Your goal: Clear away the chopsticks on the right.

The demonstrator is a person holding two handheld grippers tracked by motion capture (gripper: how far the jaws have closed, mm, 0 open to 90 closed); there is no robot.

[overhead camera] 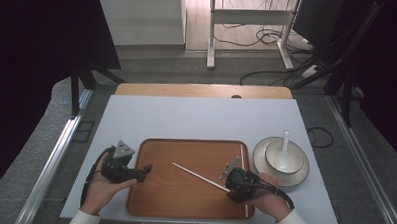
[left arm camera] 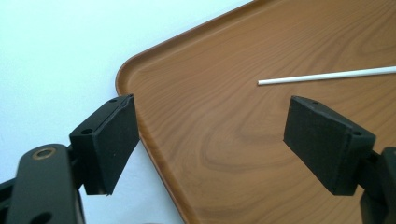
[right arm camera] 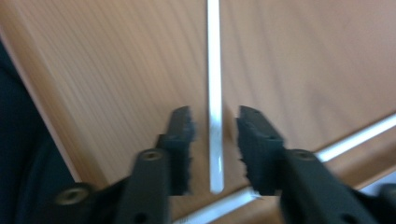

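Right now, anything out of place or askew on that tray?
The two white chopsticks are split up. One chopstick lies diagonally across the wooden tray, its end between the right gripper jaws, which stand apart from it. The second chopstick lies along the tray's right edge. Nothing spilled or damaged.

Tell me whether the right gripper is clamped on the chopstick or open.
Open. The right gripper's jaws stand apart with the white chopstick between them, a gap showing on each side.

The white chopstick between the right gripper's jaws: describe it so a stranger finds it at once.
Start at the wooden tray on the white table. On it a thin white chopstick lies diagonally, its near end between the right gripper's open jaws. The second chopstick instead runs along the tray's right rim.
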